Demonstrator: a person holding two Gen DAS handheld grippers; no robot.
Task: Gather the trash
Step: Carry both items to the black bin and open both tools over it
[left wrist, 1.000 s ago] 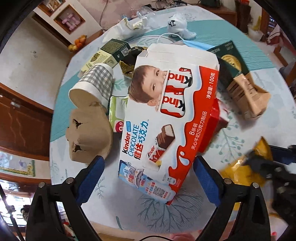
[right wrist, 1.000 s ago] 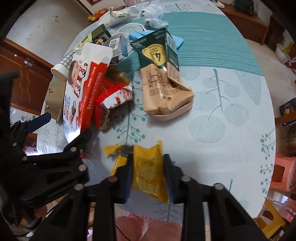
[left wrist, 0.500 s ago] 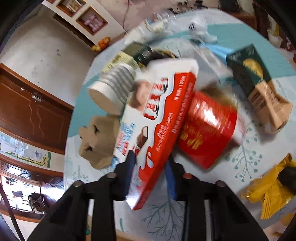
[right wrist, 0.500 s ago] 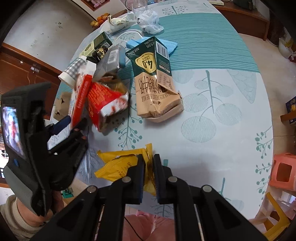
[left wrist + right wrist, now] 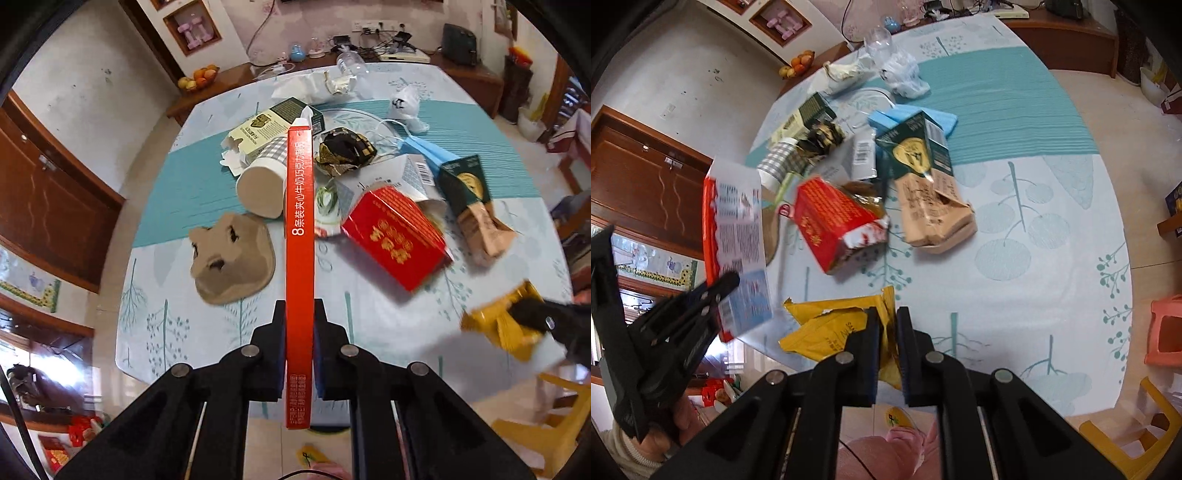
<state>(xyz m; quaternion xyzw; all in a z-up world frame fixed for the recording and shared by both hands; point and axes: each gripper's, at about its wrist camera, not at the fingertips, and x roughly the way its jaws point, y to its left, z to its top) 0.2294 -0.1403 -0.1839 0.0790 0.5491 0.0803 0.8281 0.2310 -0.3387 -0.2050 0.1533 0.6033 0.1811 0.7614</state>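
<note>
My left gripper (image 5: 299, 314) is shut on the flat red-and-white chocolate box (image 5: 299, 229), held edge-on and lifted off the table; the same box (image 5: 738, 236) shows at the left of the right wrist view, with the left gripper (image 5: 727, 284) clamped on its lower end. My right gripper (image 5: 886, 317) is shut on a crumpled yellow snack wrapper (image 5: 827, 328), raised just above the table's near edge. That wrapper (image 5: 506, 325) appears blurred at the right of the left wrist view.
On the leaf-patterned tablecloth (image 5: 1034, 206) lie a red carton (image 5: 395, 236), a checked paper cup (image 5: 262, 184), a brown pulp cup holder (image 5: 232, 258), a green-and-tan bag (image 5: 923, 184), a blue face mask (image 5: 424, 151), a dark foil wrapper (image 5: 343, 151). Stools stand right (image 5: 1167, 332).
The left gripper closed on the chocolate box, turned it on edge and lifted it, uncovering the red carton. The right gripper closed on the yellow wrapper and raised it.
</note>
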